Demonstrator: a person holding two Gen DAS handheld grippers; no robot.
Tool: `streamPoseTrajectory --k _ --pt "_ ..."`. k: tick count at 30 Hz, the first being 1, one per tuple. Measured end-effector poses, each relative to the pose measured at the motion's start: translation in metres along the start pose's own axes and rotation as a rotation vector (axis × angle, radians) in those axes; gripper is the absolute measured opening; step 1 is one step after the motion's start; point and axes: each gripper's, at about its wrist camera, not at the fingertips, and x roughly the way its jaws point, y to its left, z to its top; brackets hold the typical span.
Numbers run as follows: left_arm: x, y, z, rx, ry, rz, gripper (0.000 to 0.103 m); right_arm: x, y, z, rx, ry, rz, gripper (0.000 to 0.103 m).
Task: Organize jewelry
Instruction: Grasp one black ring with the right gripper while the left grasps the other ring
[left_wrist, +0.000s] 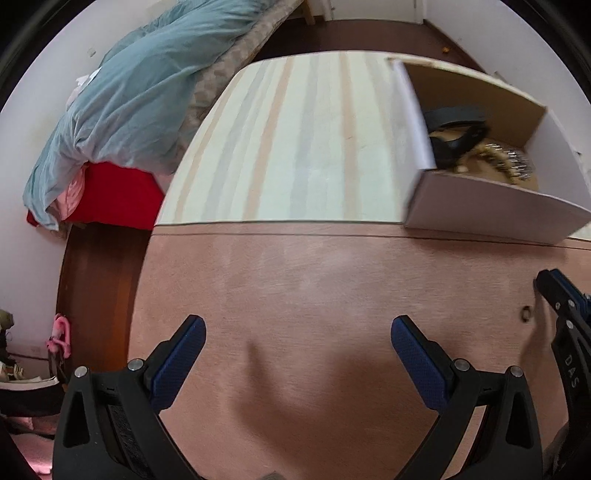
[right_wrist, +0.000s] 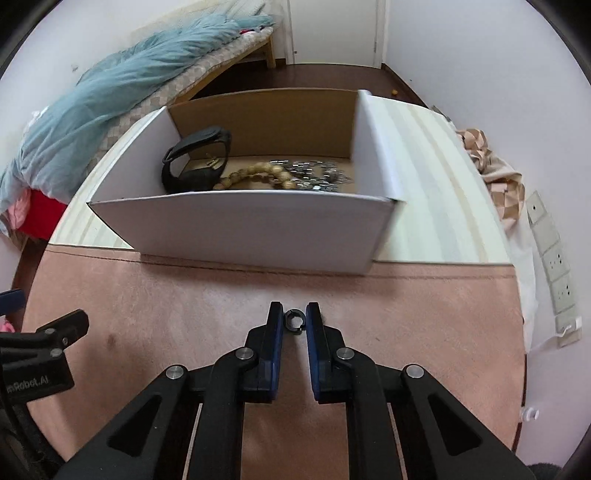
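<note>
Right claw, low centre of the right wrist view, closed down around a small dark ring, blue pads touching or almost touching its two sides, ring resting on the pink desk cover. Left claw, bottom of the left wrist view, spread wide with nothing between its pads. Same ring only a tiny, blurred loop at the right edge of the left view, just beside the right claw's tip. White cardboard box seen whole in the right view, upper centre; cut off at the upper right in the left one. Inside: black strap, wooden bead bracelet, silvery chain heaped at right. Ring thin, dark, with a gap in its band.
</note>
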Motion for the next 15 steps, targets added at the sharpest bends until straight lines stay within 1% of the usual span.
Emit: streamPoseTrajectory --k 3,4,6,8,9,10,11,13,15 --pt "-0.011 -0.021 -0.003 0.018 -0.027 -0.093 0.102 -0.021 -0.029 -0.005 0.067 -0.012 -0.01 0.013" --pt "-0.015 -0.031 -0.005 0.027 -0.038 -0.138 0.102 -0.026 -0.038 -0.009 0.089 -0.013 -0.016 0.013" --pt "-0.02 -0.049 -0.008 0.054 -0.05 -0.206 0.101 -0.034 -0.055 -0.013 0.122 -0.014 -0.028 0.013" --pt "-0.023 -0.072 -0.011 0.103 -0.058 -0.255 0.086 -0.041 -0.071 -0.02 0.155 -0.014 -0.053 0.013" --pt "-0.024 -0.081 -0.012 0.124 -0.055 -0.274 0.072 -0.042 -0.077 -0.023 0.171 -0.011 -0.062 0.013" --pt "-0.024 -0.089 -0.014 0.141 -0.051 -0.286 0.064 -0.042 -0.083 -0.026 0.185 -0.008 -0.07 0.013" --pt "-0.022 -0.099 -0.015 0.161 -0.044 -0.299 0.061 -0.043 -0.088 -0.029 0.194 -0.006 -0.075 0.013" --pt "-0.02 -0.111 -0.016 0.188 -0.043 -0.3 0.051 -0.045 -0.098 -0.033 0.215 -0.004 -0.086 0.013" --pt "-0.018 -0.119 -0.016 0.208 -0.046 -0.297 0.047 -0.045 -0.101 -0.034 0.227 -0.007 -0.089 0.013"
